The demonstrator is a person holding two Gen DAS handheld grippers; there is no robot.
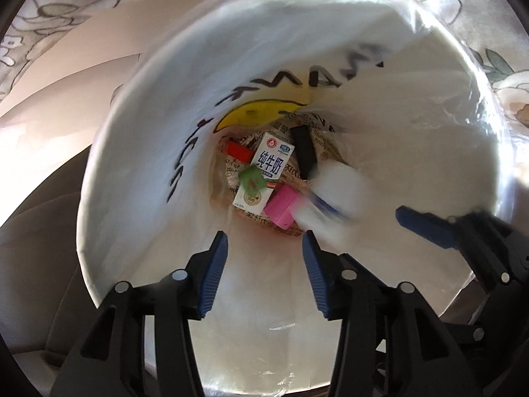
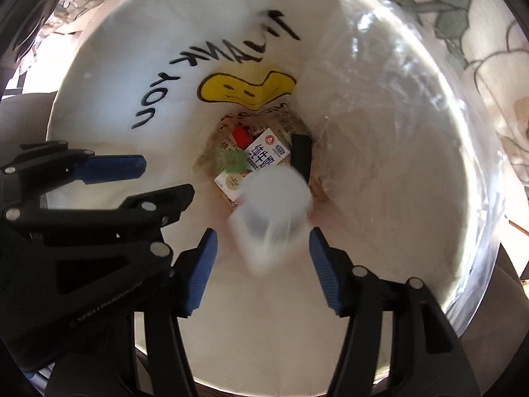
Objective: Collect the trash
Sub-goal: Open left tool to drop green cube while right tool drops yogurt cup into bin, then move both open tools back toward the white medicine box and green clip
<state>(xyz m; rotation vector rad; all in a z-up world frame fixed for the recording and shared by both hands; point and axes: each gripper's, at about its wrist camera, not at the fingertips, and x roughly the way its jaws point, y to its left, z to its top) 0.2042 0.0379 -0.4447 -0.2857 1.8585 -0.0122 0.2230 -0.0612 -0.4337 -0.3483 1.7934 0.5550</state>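
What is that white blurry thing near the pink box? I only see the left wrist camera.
Observer: It looks like a white cup. In the right wrist view it sits between the right gripper pads and touches neither.
Operator: Is that gripper open?
Observer: Yes, both of its blue pads show here, set wide apart.
Operator: What is the yellow thing?
Observer: A whole yellow smiling beak, printed on the bin bag.

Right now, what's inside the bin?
At the bottom of the bin: a milk carton, red piece, green scrap, pink block, black bar. A blurred white cup hides whatever lies under it.
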